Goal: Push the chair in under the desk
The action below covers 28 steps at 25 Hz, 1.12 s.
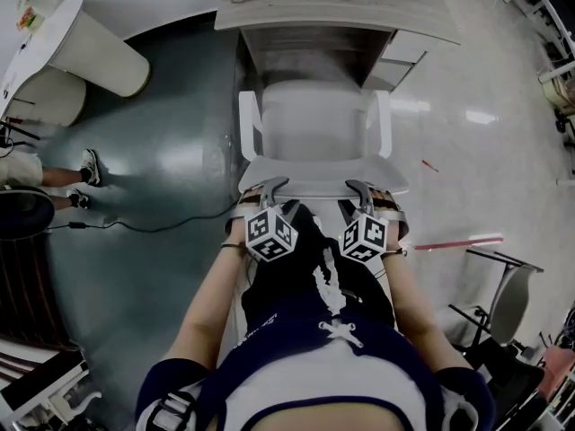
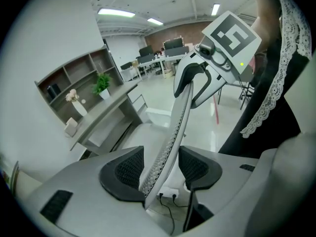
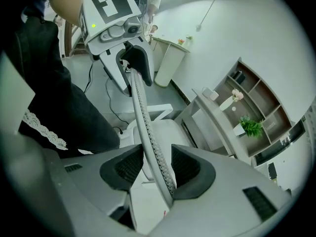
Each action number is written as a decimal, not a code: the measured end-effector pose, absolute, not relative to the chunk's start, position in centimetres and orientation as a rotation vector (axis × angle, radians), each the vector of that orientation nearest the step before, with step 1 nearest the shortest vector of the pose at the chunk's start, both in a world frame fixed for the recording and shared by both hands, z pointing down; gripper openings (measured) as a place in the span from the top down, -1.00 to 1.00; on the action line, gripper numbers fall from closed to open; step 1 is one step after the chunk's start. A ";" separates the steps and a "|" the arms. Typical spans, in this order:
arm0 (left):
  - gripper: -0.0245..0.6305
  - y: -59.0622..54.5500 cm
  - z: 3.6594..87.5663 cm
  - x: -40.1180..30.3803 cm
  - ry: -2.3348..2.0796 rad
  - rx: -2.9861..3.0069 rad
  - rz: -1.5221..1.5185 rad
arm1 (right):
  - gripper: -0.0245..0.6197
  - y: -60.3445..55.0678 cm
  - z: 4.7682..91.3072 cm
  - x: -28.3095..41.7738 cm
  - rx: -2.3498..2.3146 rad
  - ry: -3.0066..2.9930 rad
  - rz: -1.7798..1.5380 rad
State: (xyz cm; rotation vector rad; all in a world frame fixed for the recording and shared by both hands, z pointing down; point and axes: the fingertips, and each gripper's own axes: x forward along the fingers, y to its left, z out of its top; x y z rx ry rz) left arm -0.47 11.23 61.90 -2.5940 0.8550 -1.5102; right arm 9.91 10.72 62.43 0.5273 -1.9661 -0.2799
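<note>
Chair (image 1: 314, 124) stands on the floor squarely facing the surface (image 1: 305, 12), its seat front at the knee opening and not yet tucked under. Left tongs (image 1: 269, 189) and right tongs (image 1: 362, 189) straddle the backrest's top rim (image 1: 319, 171), spread and not pinching it. Judged step: the push. The next move calls for even forward pressure from both sides.

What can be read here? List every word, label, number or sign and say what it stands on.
No text can be read in any view.
Small white print on the person's dark garment: too blurred to read.
Left marker cube and right marker cube: black-and-white square patterns only, no letters or numbers.
Box on the desk: no lettering can be made out.
</note>
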 end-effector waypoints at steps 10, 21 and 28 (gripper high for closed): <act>0.25 8.9 61.9 -0.2 0.860 -2.609 -1.500 | 0.43 8.3 62.6 10.2 0.536 -1.963 -0.273; 0.25 7.3 61.6 0.0 0.868 -2.598 -1.442 | 0.41 6.3 62.6 10.4 0.545 -1.960 -0.239; 0.25 6.1 61.5 0.2 0.860 -2.603 -1.437 | 0.42 5.2 62.5 10.6 0.540 -1.966 -0.234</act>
